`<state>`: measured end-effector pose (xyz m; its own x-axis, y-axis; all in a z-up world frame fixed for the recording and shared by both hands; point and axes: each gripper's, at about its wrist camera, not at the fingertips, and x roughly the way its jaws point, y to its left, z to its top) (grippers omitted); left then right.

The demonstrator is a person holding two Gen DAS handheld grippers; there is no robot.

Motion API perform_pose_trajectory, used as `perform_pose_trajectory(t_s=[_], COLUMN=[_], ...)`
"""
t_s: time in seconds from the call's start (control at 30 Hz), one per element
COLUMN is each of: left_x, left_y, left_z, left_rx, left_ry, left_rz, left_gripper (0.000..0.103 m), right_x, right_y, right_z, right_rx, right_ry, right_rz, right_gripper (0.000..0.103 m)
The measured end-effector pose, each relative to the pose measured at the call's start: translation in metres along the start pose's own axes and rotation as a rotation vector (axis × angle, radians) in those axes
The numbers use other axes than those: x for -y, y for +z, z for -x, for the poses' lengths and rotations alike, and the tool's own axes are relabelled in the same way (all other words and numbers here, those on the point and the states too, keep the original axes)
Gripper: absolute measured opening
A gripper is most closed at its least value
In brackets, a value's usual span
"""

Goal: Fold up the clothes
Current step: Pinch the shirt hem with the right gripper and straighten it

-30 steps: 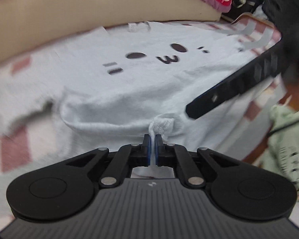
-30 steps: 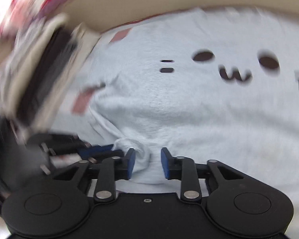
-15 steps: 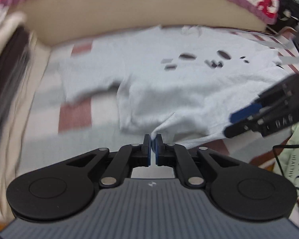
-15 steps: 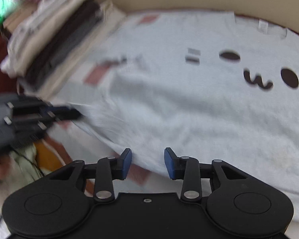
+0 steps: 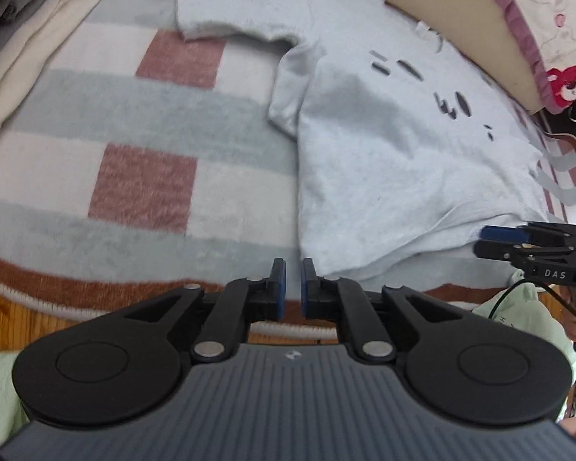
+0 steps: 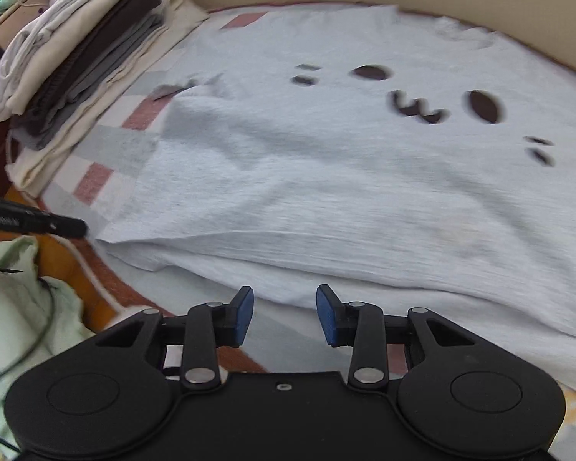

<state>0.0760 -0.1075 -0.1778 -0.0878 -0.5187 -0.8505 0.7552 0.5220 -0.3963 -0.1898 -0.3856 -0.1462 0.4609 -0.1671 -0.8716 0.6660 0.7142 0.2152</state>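
The left gripper (image 5: 292,286) is nearly pressed together, pinching nothing; the right gripper (image 6: 284,317) is spread and empty. Both sit just below the shirt's (image 6: 345,176) hem, the right nearer its middle. The shirt lies flat on the blanket (image 5: 134,161), collar toward the frame's top, long axis hem-to-collar.

A pale grey-blue T-shirt (image 6: 326,176) is spread front-up on a checked blanket of pink, white and grey squares. A dark cartoon face is printed on the chest: two oval eyes, a small w-shaped mouth and short whisker dashes at each side. One short sleeve (image 5: 226,4) is laid out flat to the side. The hem nearest the cameras is rumpled, with a shallow fold running across it.
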Motion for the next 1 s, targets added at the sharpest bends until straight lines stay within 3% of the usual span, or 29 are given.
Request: perform_pose_trajectory(t_s=[0.13,0.23,0.33,0.47,0.57,0.67,0.77,0.8,0.83,0.93,1.0], left_x=[0.012,0.022,0.034,0.048,0.055,0.056,0.051,0.049,0.047,0.040,0.034], left_y=[0.005,0.007,0.008,0.005,0.005,0.006,0.008,0.009,0.010,0.010,0.011], left_z=[-0.006,-0.014,-0.022,-0.029,-0.031,-0.032,-0.033,-0.032,-0.032,-0.027,-0.021], left_rx=[-0.017,-0.031,-0.040,-0.054,-0.052,-0.045,-0.045,-0.046,-0.048,-0.042,-0.036], left_ry=[-0.012,-0.009,0.025,0.086,0.094,0.090,0.075,0.070,0.065,0.016,-0.041], left_rz=[-0.069,-0.126,-0.201,-0.291,-0.335,-0.338,-0.300,-0.284,-0.268,-0.210,-0.170], left_gripper=[0.010,0.017,0.028,0.032,0.041,0.043,0.043,0.043,0.043,0.043,0.043], right_x=[0.027,0.060,0.097,0.129,0.148,0.162,0.177,0.181,0.180,0.171,0.169], right_y=[-0.036,-0.069,-0.101,-0.124,-0.128,-0.127,-0.121,-0.119,-0.119,-0.122,-0.125], right_z=[0.045,0.073,0.092,0.097,0.093,0.085,0.073,0.070,0.074,0.089,0.091], right_rx=[0.094,0.160,0.205,0.236,0.266,0.293,0.317,0.323,0.353,0.473,0.474], right_ry=[-0.186,-0.358,-0.468,-0.522,-0.521,-0.535,-0.482,-0.481,-0.502,-0.560,-0.589], right_rz=[-0.024,-0.136,-0.266,-0.388,-0.446,-0.467,-0.456,-0.452,-0.448,-0.416,-0.373], right_gripper=[0.041,0.041,0.041,0.042,0.050,0.053,0.053,0.038,0.005,0.003,0.003])
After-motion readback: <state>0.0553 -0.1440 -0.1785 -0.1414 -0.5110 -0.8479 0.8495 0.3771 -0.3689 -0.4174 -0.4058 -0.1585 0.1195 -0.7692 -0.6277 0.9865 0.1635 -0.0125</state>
